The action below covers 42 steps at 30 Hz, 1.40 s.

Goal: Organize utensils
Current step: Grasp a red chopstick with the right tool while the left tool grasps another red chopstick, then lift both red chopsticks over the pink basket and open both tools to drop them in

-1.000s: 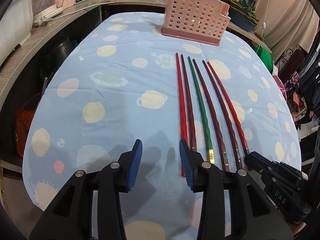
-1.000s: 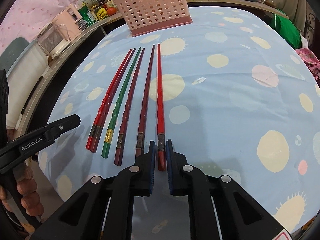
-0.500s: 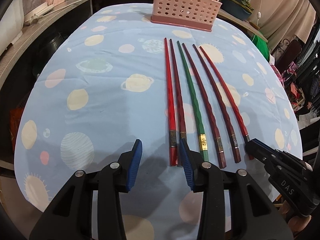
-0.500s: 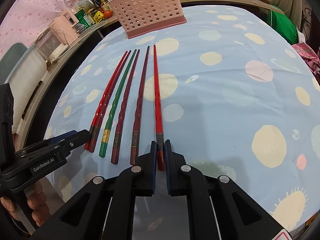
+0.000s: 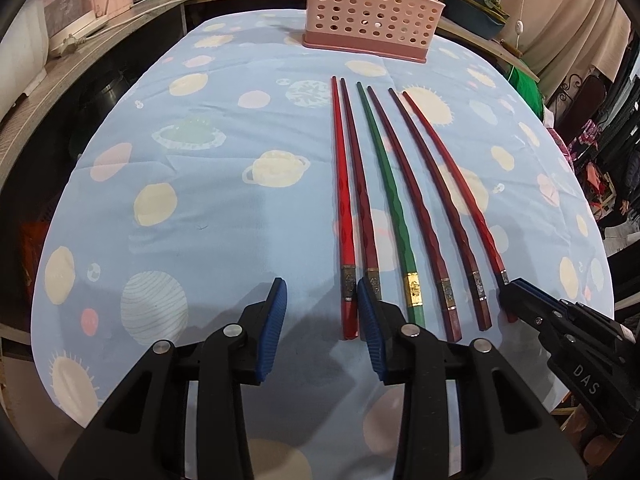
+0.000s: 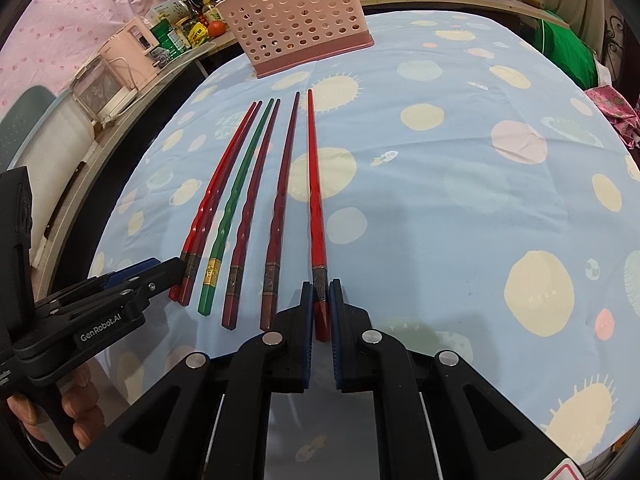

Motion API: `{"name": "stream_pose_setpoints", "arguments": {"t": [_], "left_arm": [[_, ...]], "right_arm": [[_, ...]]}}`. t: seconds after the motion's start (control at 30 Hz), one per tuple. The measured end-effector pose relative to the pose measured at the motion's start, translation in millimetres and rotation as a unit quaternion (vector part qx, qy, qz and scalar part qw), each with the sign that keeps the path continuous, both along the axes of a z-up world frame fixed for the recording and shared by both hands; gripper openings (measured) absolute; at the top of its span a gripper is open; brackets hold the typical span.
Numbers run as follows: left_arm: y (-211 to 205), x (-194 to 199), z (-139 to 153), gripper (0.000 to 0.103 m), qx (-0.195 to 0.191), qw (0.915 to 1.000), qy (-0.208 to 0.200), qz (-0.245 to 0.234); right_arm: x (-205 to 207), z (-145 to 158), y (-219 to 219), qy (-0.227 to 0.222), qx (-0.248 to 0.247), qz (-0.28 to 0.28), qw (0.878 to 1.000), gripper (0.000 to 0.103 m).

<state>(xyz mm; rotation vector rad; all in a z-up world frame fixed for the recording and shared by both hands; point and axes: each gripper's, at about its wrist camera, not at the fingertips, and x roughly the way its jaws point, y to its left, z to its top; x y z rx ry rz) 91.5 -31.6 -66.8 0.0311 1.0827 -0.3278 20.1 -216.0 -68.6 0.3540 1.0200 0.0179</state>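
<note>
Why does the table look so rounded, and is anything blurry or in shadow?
Left wrist view: the fisheye lens bows the tablecloth and blacks out the corners; the chopsticks are sharp; the left gripper casts a soft shadow. Right wrist view: same bulge; the pink basket is crisp, the light even, no glare.

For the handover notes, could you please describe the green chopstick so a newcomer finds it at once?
On the blue planet-print tablecloth, six chopsticks lie fanned out before the pink perforated basket. The green chopstick is third from the left, the only green one among reds, with a gold band.
</note>
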Motion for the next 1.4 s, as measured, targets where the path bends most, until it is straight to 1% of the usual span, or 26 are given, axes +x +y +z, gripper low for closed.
{"name": "stream_pose_setpoints", "arguments": {"t": [0.03, 0.07, 0.13, 0.23, 0.3, 0.7, 0.87, 0.97, 1.13, 1.4], "left_arm": [[-0.1, 0.0, -0.2, 0.027, 0.0, 1.0, 0.0, 0.001], [0.8, 0.5, -0.3, 0.026, 0.001, 1.0, 0.001, 0.003], [3.6, 2.1, -0.6, 0.019, -0.003, 1.0, 0.003, 0.006], [7.8, 4.5, -1.3, 0.012, -0.008, 0.9999, 0.004, 0.011], [9.3, 5.3, -1.7, 0.009, -0.008, 0.9999, 0.004, 0.012], [11.0, 4.1, -1.5, 0.007, -0.017, 0.9998, 0.01, 0.008], [13.3, 2.0, 4.9, 0.007, -0.024, 0.9996, 0.007, 0.011], [15.3, 1.0, 13.8, 0.007, -0.031, 0.9995, 0.0, 0.011], [21.7, 2.6, 34.8, 0.007, -0.045, 0.9987, -0.017, 0.016], [30.4, 14.8, 81.5, 0.007, -0.075, 0.9952, -0.06, 0.02]], "right_arm": [[0.0, -0.2, 0.0, 0.0, 0.0, 0.0, 1.0, 0.008], [0.2, 0.0, -0.1, 0.0, -0.001, 0.0, 1.0, 0.008], [0.3, 0.3, 0.2, 0.001, -0.001, 0.001, 1.0, 0.008], [0.5, 0.4, 0.4, 0.001, -0.001, 0.001, 1.0, 0.008], [1.1, 0.6, 0.6, 0.0, -0.003, 0.001, 1.0, 0.008], [1.1, 1.2, 0.5, -0.001, -0.001, 0.001, 1.0, 0.008], [-1.2, 6.2, -0.2, -0.011, -0.008, 0.003, 1.0, 0.008], [-2.9, 16.7, -1.5, -0.026, -0.018, 0.002, 1.0, 0.008], [-6.0, 41.8, -10.8, -0.06, -0.014, -0.009, 0.998, 0.008], [1.2, 91.4, -37.2, -0.12, -0.006, -0.04, 0.992, 0.008]]}}
